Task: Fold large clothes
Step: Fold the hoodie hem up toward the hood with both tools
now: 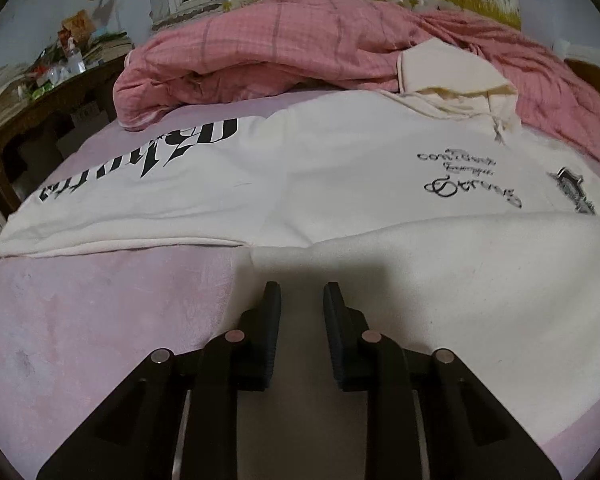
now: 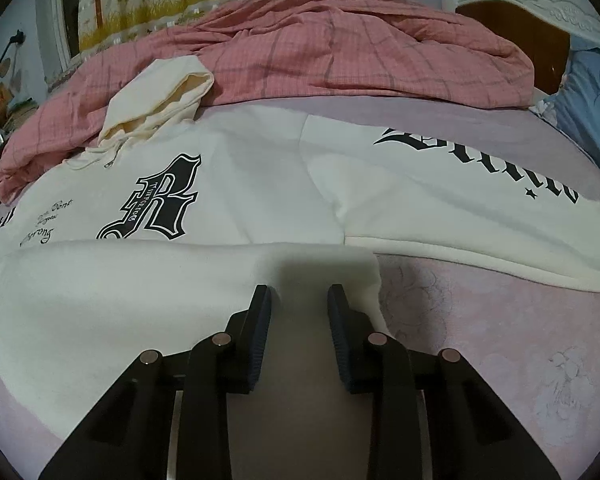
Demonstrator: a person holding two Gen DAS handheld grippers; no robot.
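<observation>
Left gripper [image 1: 302, 292] and right gripper [image 2: 300, 294]: fingers parted with a narrow gap, nothing between them, each hovering over a near corner of the folded-up hem. The white hoodie [image 1: 340, 160] lies flat on the pink bed sheet [image 1: 80, 320], sleeves outstretched, hood resting against the pink checked quilt [image 1: 280, 48] beyond.

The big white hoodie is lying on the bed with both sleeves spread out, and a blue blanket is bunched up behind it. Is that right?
Almost. The white hoodie does lie on the bed with both sleeves spread out, but the blanket bunched up behind it is pink with a check pattern, not blue. Both wrist views show it; the right wrist view is clearest.
</observation>
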